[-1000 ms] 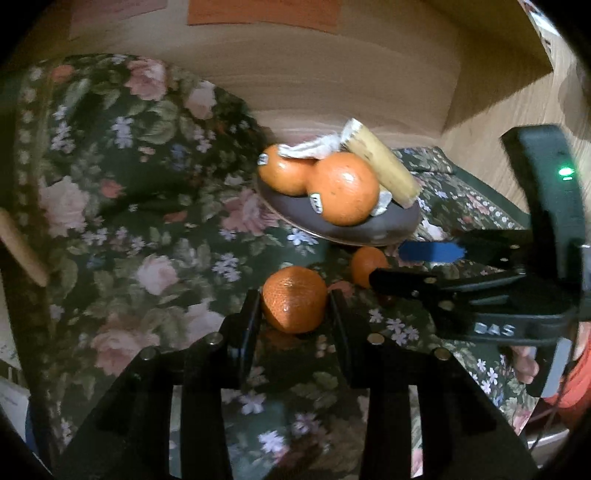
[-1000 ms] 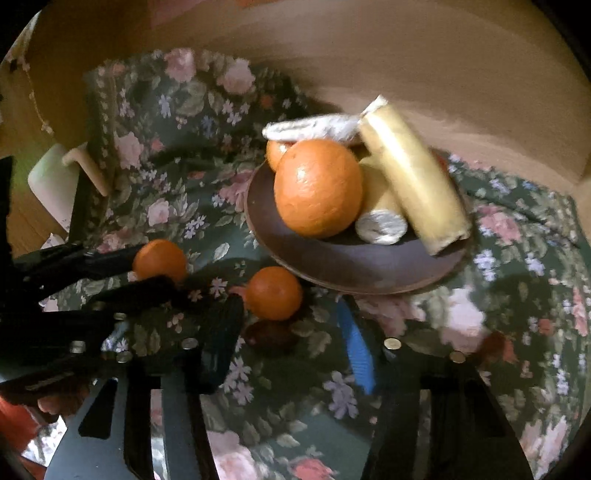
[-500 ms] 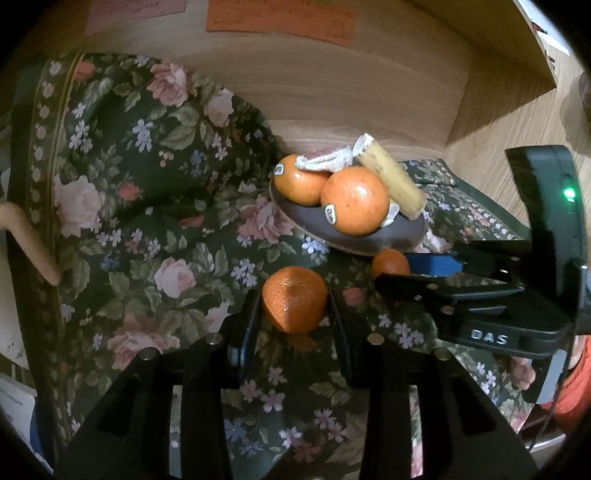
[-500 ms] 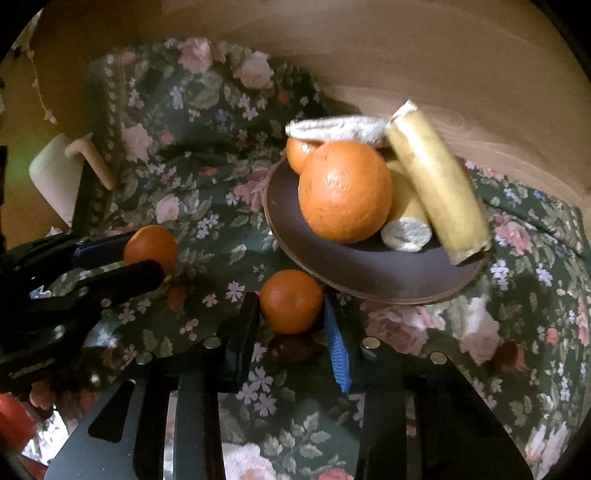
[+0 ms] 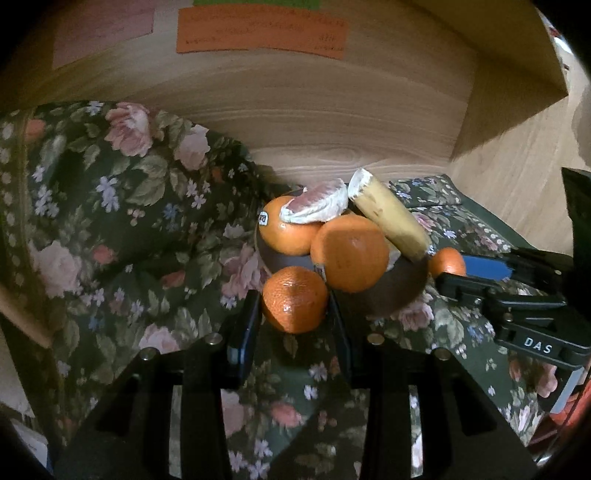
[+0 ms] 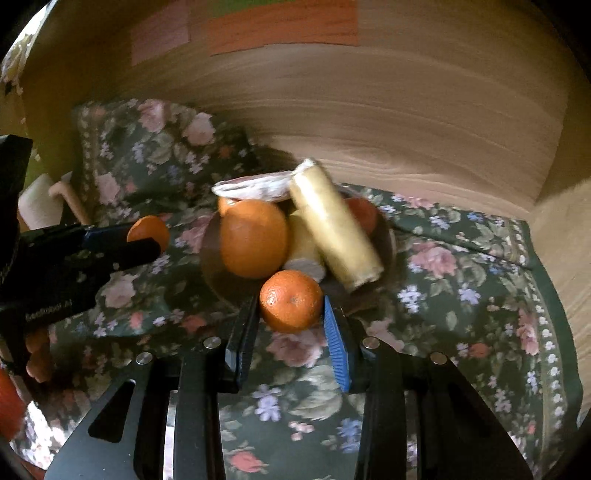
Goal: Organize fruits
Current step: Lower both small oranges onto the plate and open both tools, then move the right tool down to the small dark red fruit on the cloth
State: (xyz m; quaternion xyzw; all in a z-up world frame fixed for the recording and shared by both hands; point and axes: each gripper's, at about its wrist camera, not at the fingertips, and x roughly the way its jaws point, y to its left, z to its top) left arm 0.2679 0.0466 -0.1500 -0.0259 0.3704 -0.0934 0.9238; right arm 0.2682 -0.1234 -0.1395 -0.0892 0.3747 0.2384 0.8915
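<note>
A dark brown plate (image 5: pixel 402 286) on the floral cloth holds two large oranges (image 5: pixel 351 254), a peeled banana piece (image 5: pixel 388 218) and a peeled citrus segment (image 5: pixel 317 205). My left gripper (image 5: pixel 295 314) is shut on a small mandarin (image 5: pixel 294 304), lifted just in front of the plate. My right gripper (image 6: pixel 290 314) is shut on another mandarin (image 6: pixel 290 301), lifted at the plate's (image 6: pixel 221 280) near rim. The right gripper with its mandarin (image 5: pixel 447 262) shows at the right of the left wrist view; the left gripper with its mandarin (image 6: pixel 149 230) shows at the left of the right wrist view.
A dark floral cloth (image 5: pixel 110 221) covers the surface and bunches up at the left. A wooden wall (image 5: pixel 332 122) with paper notes (image 5: pixel 258 31) stands right behind the plate. A white mug (image 6: pixel 40 201) stands at the far left.
My right gripper closed on the second mandarin and lifted it. Both grippers rose and moved toward the plate with their mandarins.
</note>
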